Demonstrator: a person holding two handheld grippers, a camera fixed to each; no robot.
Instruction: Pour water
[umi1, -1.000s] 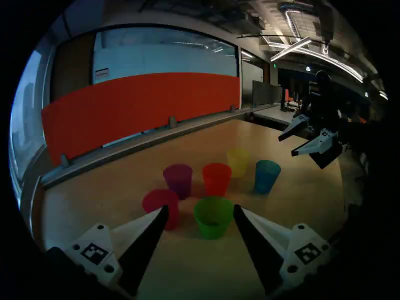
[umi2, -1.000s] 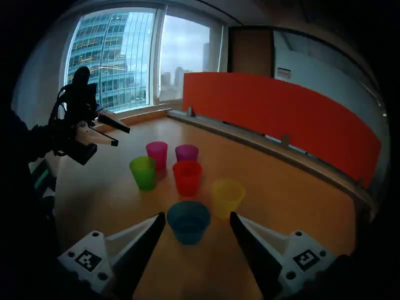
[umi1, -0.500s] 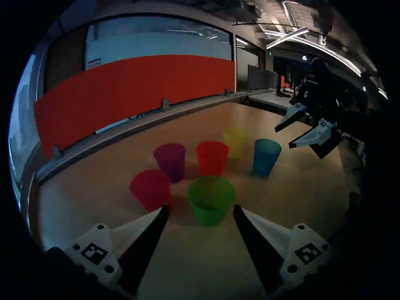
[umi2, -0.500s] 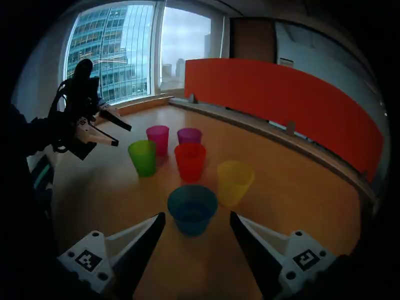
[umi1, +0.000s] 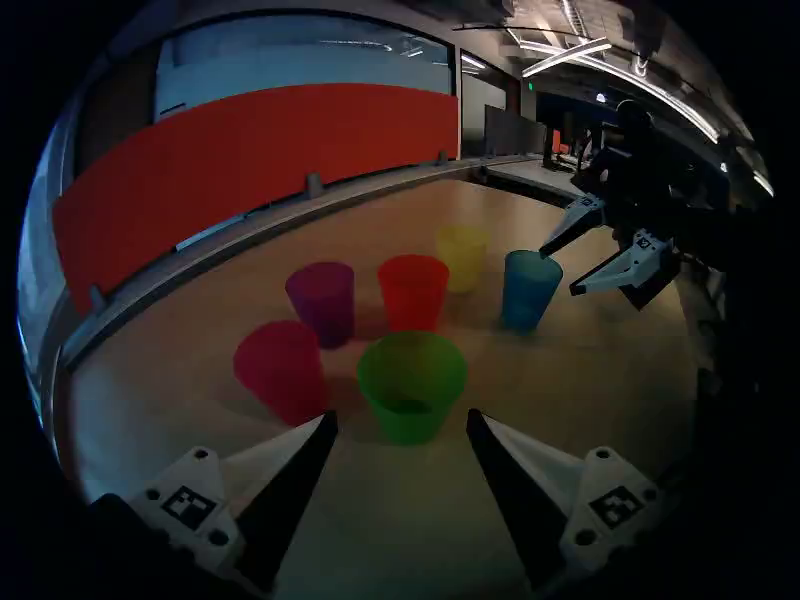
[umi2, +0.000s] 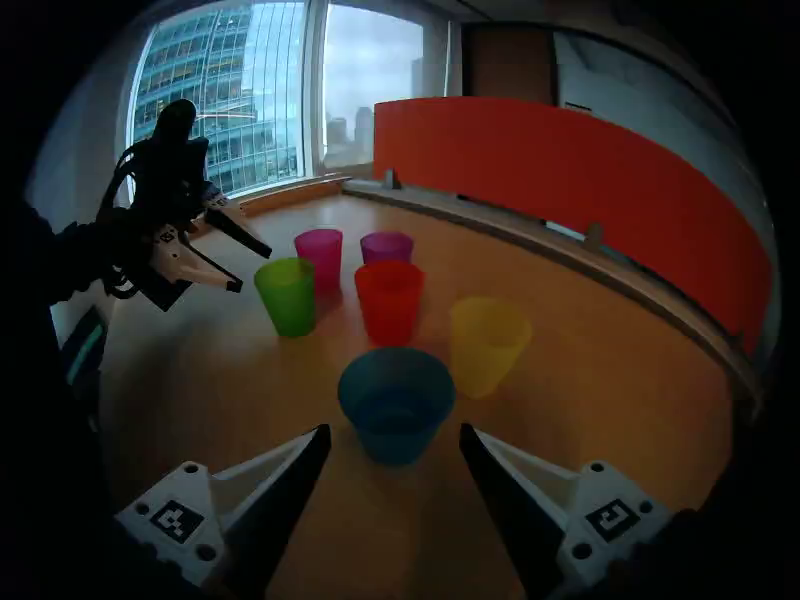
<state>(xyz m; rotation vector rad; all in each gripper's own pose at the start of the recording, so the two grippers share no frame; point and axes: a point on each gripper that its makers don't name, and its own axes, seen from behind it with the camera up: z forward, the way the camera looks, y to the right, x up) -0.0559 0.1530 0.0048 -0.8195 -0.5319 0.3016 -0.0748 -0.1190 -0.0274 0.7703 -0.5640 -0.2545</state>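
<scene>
Plainly spread, the left tongs (umi1: 400, 418) hang low over the counter (umi1: 400, 530). The green cup (umi1: 412, 380) stands upright at 12 o'clock, just past the fingertips and in line with the gap between them, and neither finger touches it. From that cup, the pink cup (umi1: 281, 368) is at 10 o'clock, the purple cup (umi1: 322, 301) at 11, the red cup (umi1: 412, 290) at 12 and the yellow cup (umi1: 461, 257) at 1. In the right gripper view the right tongs (umi2: 393, 432) are likewise spread and pinch nothing. The blue cup (umi2: 396, 402) stands upright at 12 o'clock, just beyond their tips and centred on the gap. In that same view the left tongs sit farther off at 10 o'clock, just beside the green cup.
</scene>
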